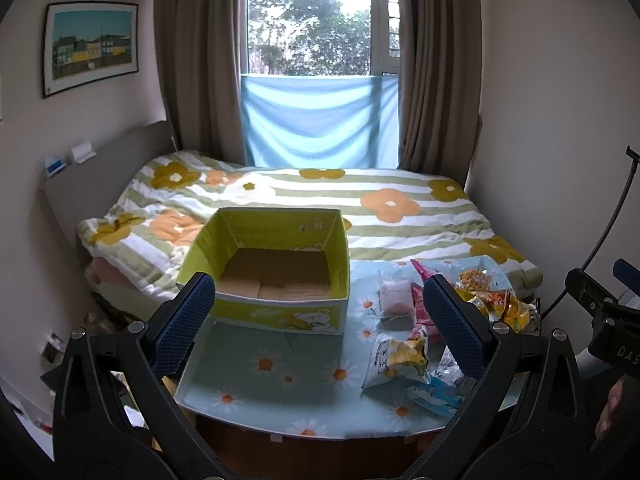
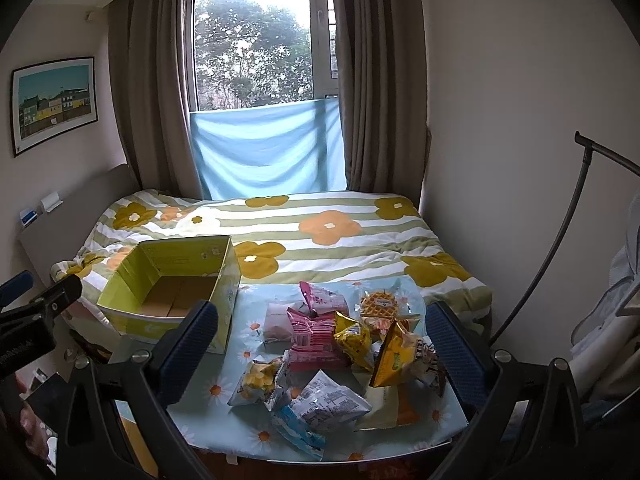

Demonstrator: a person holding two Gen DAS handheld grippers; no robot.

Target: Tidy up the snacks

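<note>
An empty yellow-green cardboard box (image 1: 276, 308) (image 2: 132, 316) stands on the left of a small table with a daisy-print cloth (image 1: 280, 372) (image 2: 448, 412). To its right lies a heap of snack packets (image 1: 416, 340) (image 2: 340, 344): pink packs (image 2: 316, 336), yellow bags (image 2: 394, 356), a waffle pack (image 2: 380, 302) and white-and-blue ones (image 2: 328, 404). My left gripper (image 1: 320, 324) hovers open in front of the box, nothing between its fingers. My right gripper (image 2: 324, 356) hangs open over the heap, apart from it.
Behind the table is a bed with a flowered striped quilt (image 1: 320, 196) (image 2: 320, 236). Curtains and a window with a blue cloth (image 1: 320, 124) are at the back. A black curved stand (image 2: 560, 240) rises at the right wall. Floor clutter (image 1: 52, 348) lies left of the table.
</note>
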